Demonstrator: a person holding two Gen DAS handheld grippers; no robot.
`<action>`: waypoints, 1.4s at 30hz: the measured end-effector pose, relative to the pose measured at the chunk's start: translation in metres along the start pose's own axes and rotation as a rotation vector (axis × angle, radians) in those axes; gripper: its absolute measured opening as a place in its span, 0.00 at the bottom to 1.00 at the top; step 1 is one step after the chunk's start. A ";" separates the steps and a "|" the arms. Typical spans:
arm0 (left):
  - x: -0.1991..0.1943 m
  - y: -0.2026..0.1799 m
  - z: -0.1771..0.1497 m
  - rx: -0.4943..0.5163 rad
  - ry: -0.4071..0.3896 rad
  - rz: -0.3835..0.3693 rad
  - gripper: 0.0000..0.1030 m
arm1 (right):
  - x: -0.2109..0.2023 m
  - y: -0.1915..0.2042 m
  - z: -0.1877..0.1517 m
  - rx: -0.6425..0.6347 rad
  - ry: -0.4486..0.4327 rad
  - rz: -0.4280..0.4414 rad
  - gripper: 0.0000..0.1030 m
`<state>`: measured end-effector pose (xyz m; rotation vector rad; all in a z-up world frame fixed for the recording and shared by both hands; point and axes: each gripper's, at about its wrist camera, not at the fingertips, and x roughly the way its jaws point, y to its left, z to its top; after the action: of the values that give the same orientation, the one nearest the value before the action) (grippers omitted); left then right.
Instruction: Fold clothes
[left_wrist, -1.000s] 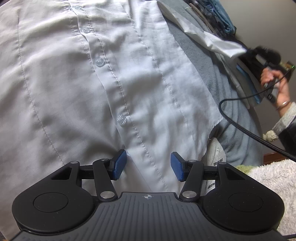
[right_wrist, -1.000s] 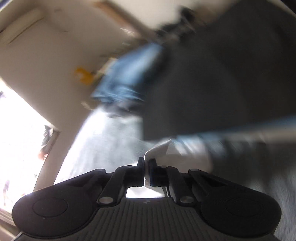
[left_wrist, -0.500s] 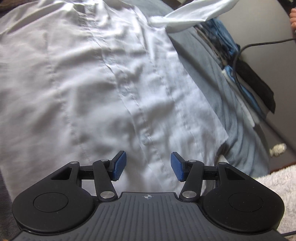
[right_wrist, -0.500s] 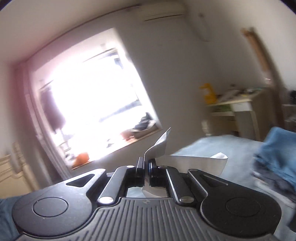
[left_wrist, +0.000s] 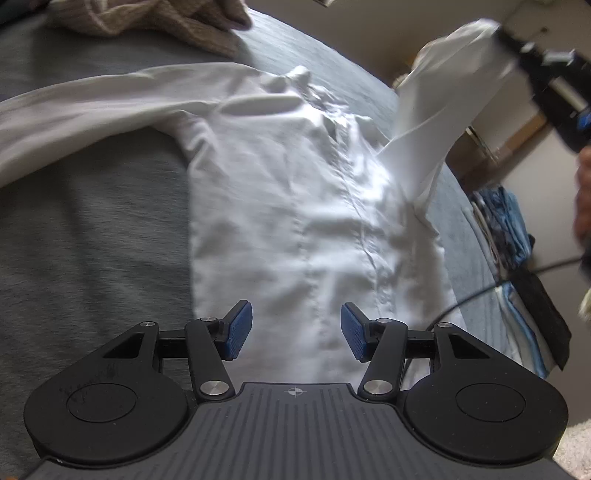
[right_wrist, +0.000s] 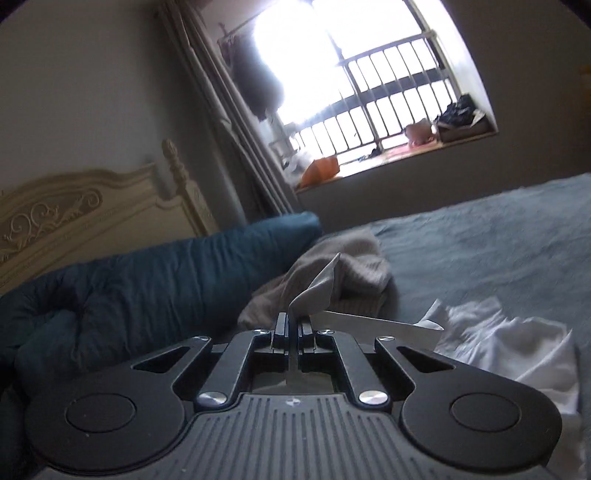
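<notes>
On the grey bed (left_wrist: 92, 229) a white shirt (left_wrist: 295, 206) lies front-up, its placket running from about six o'clock toward twelve in the left wrist view, one sleeve (left_wrist: 96, 99) stretched flat toward nine o'clock. The left tool (left_wrist: 296, 334) hovers over the hem at six o'clock, its blue pads (left_wrist: 238, 330) standing half apart with nothing between them. At two o'clock the other sleeve (left_wrist: 439, 107) is lifted off the bed, its cuff (right_wrist: 317, 291) pinched in the right tool (right_wrist: 291, 325), whose jaws are closed narrowly on the cloth. A beige knit (right_wrist: 343, 273) lies just past the collar, near a blue pillow (right_wrist: 147, 280), and folded clothes (left_wrist: 506, 221) sit at the bed's edge at three o'clock. The risks are judgements: only a corner of the cuff is caught, so it could slip free mid-swing; pulling the sleeve with the body unpinned could drag and wrinkle the shirt; the sleeve could land on the knit; and the black cable (left_wrist: 491, 288) near the hem might snag. No brand, label or legible writing shows anywhere.
</notes>
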<state>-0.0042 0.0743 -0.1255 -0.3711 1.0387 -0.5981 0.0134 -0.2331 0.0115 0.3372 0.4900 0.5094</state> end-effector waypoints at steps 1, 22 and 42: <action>-0.002 0.004 0.000 -0.012 -0.004 0.006 0.52 | 0.012 0.001 -0.013 -0.008 0.033 -0.008 0.04; 0.003 0.002 0.015 -0.008 -0.102 0.096 0.52 | 0.009 -0.042 -0.115 -0.065 0.237 -0.197 0.42; 0.018 0.009 0.034 0.108 -0.206 0.034 0.57 | 0.143 -0.034 -0.088 0.218 0.449 0.192 0.42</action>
<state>0.0357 0.0706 -0.1273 -0.3123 0.8102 -0.5703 0.0897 -0.1680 -0.1273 0.4849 0.9586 0.7251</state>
